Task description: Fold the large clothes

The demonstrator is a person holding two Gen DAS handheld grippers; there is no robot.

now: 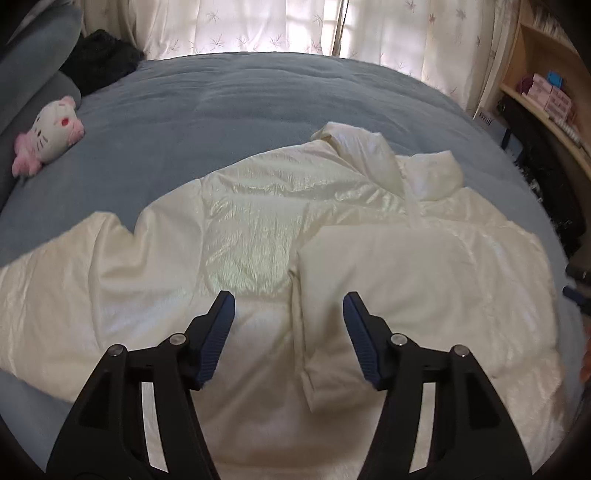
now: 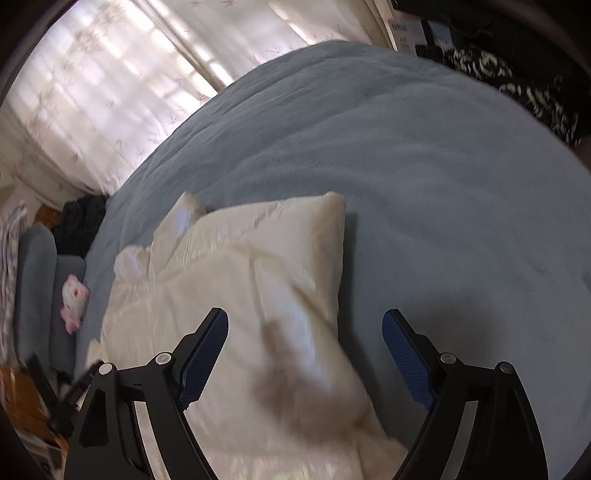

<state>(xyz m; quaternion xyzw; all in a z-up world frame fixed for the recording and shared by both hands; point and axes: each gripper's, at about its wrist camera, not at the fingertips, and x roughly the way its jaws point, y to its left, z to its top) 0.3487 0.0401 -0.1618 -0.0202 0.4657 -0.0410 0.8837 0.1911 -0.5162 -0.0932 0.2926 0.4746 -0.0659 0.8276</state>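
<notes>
Cream puffer jacket (image 1: 258,229) on bed (image 1: 258,110): puffy, slick, light. Pinch hem or sleeve cuff. Left claw (image 1: 289,334) and right claw (image 2: 305,354) apart, empty.

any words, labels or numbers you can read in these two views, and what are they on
None can be read for certain.
White panel by the shelf, left wrist view: dark letters, too small to read.
Same white panel, right wrist view: blurred blue letters, unreadable.
Pink boxes on the shelf: any print is too small.
</notes>
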